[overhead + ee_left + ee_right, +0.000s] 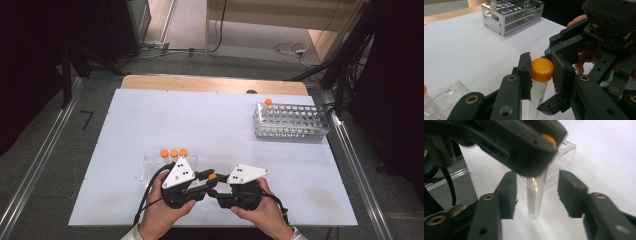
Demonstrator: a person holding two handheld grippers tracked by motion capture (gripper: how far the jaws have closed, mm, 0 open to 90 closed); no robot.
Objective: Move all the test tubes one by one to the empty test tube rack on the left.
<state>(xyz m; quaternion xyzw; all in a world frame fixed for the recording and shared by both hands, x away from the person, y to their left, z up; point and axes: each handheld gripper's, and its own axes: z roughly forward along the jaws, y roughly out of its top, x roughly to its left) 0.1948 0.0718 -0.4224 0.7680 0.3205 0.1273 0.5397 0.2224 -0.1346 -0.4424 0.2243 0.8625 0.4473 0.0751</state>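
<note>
A clear tube with an orange cap (542,69) stands upright between both grippers near the table's front edge, its cap (212,176) visible from above. My left gripper (541,72) is shut on the cap, one pad pressing each side. The tube's clear body (535,195) hangs down between the jaws of my right gripper (539,195), which is open, with a gap on either side of the tube. In the high view the left gripper (207,181) and right gripper (216,186) meet tip to tip, each held in a hand.
A clear plastic holder (150,167) with three orange-capped tubes (173,153) sits just behind the left hand. A metal tube rack (292,121) stands at the back right with one orange-capped tube (268,102) in its far left corner. The white table top (200,120) lies between them.
</note>
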